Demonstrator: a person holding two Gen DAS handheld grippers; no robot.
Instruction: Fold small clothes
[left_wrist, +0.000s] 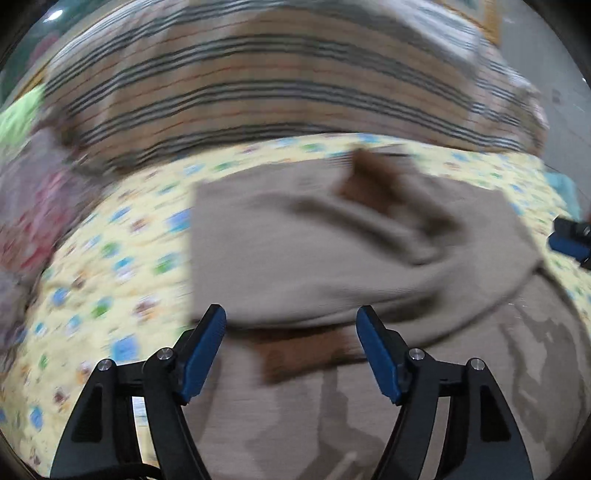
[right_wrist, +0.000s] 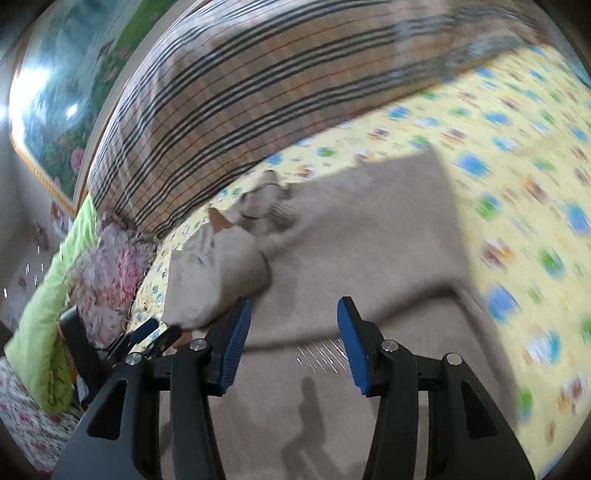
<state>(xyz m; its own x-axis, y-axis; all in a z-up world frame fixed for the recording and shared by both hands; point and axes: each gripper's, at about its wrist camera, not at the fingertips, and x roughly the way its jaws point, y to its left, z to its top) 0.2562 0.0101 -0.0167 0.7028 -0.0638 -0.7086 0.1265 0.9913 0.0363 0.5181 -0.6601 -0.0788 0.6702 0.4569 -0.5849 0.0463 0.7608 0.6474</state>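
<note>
**Beige garment part-folded on the bed, both grippers hovering spread**

In the left wrist view, the left gripper (left_wrist: 291, 325) is hanging spread wide at the lower centre of the frame, its blue pads (left_wrist: 205, 350) gripping nothing. The beige garment (left_wrist: 314, 251) is lying across the middle of the frame on the yellow patterned sheet (left_wrist: 122, 266), its upper layer doubled over with a soft rolled edge just beyond the fingertips. A brown patch (left_wrist: 373, 177) is showing near the garment's far edge. The right gripper (left_wrist: 570, 240) is peeking in at the right edge.

In the right wrist view, the right gripper (right_wrist: 293, 339) is sitting half spread at the lower centre, also empty, above the same cloth, which is filling the middle and bottom of the frame. The left gripper is showing at lower left.

To fold well, each gripper should probably be pinching one corner of the loose layer only, then carrying both across level so the edges meet.

A striped blanket (right_wrist: 258, 92) is bunching across the top of both views; a green quilt (right_wrist: 55, 295) and floral fabric (right_wrist: 110, 273) are lying at the left, beneath a landscape mural (right_wrist: 66, 92).
</note>
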